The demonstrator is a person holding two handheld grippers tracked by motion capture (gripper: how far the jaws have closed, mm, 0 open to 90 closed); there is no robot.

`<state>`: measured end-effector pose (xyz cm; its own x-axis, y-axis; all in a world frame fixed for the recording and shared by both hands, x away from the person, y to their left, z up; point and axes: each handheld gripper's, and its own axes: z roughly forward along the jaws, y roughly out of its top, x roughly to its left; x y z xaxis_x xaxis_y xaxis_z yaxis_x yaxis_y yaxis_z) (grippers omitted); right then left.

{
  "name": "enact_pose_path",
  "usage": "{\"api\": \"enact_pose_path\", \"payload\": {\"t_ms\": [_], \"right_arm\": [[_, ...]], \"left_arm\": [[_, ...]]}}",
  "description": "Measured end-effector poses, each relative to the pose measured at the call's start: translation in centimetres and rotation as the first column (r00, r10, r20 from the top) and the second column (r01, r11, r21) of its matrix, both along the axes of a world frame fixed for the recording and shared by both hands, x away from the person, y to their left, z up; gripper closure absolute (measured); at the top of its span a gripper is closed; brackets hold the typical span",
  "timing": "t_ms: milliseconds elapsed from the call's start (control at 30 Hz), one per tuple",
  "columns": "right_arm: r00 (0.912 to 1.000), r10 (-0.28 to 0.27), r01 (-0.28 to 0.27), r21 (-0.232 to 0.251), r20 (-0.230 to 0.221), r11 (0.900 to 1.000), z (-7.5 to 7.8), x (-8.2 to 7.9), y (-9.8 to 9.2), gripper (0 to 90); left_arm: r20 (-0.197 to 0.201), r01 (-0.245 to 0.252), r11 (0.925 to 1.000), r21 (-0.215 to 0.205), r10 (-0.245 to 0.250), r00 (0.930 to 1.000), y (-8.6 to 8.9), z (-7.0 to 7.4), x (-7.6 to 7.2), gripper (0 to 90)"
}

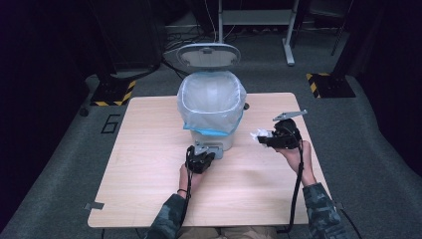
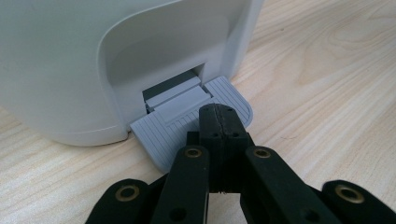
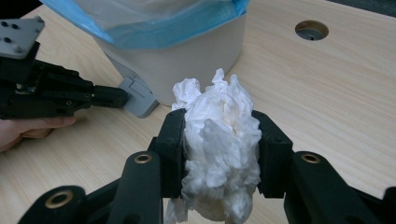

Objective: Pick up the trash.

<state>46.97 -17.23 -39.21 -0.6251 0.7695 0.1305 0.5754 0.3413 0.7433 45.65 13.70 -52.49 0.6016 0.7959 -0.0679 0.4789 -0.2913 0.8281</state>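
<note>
White tissue (image 3: 219, 140), crumpled into a loose wad, sits clamped between the two black jaws of the right gripper (image 3: 219, 154), bulging above and below the pads and held clear of the wooden table (image 1: 149, 164), beside the pedal bin (image 1: 211, 107). The left gripper (image 2: 219, 128), its jaws pressed flat together on nothing, rests its joined tips on the ribbed grey foot pedal (image 2: 187, 126) at the bin's base, apparently pressing it so that the lid (image 1: 209, 55) stands raised behind the bag-lined rim (image 1: 239, 112). With the mouth of the blue-edged liner open, the wad looks set to be dropped in; it lies to the side of the bin and lower than its rim, so the right hand would need to lift and carry it over the opening while the pedal is held down.
</note>
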Motion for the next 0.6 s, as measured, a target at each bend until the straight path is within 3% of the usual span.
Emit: {"api": "enact_pose_path", "payload": {"t_ms": [600], "right_arm": [[0.9993,0.027,-0.028,0.026,0.026,0.999,3.2,0.6,0.3,60.6]], "left_arm": [[-0.005,-0.003,0.9997,-0.023,0.003,1.0000,0.0,0.0,0.0,89.9]]}}
